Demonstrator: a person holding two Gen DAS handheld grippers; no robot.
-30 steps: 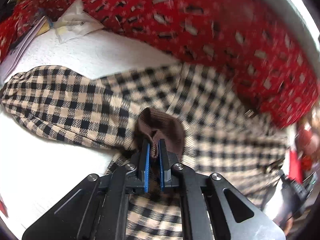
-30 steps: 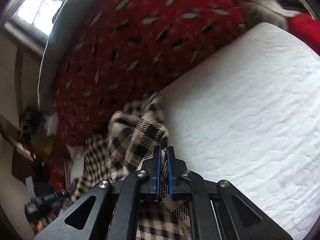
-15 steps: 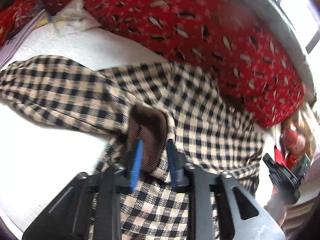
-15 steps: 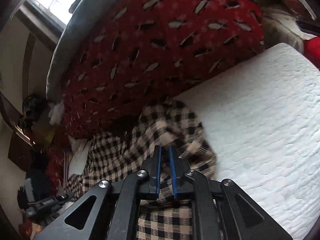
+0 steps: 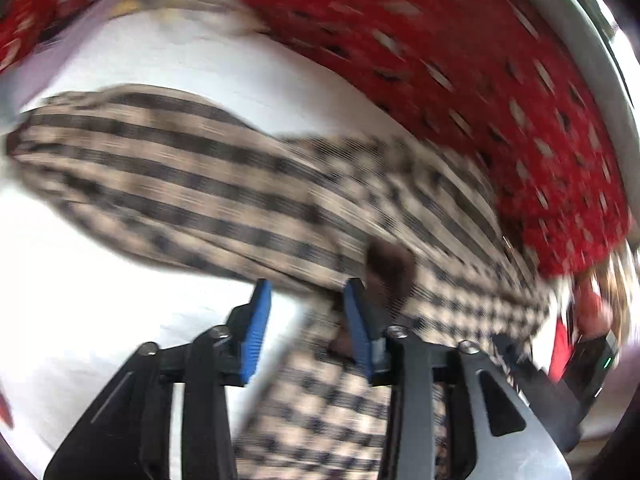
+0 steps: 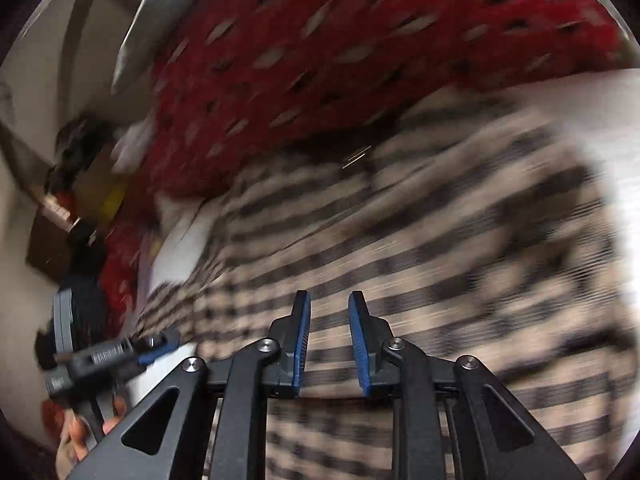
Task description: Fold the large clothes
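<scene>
Both hand-held grippers open, jaws just been parting, nothing gripped: left (image 5: 306, 292) by shirt (image 5: 192, 184) sleeve (runs left), right (image 6: 329, 304) over shirt body.

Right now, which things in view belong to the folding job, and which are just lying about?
Job:
- checked shirt, spread on the white bed
- left gripper, open
- right gripper, open

Lying about:
- red patterned blanket
- papers at the bed's far edge, blurred

Red blanket (image 5: 460, 60) blocks far side; white mattress (image 5: 100, 300) free.
</scene>
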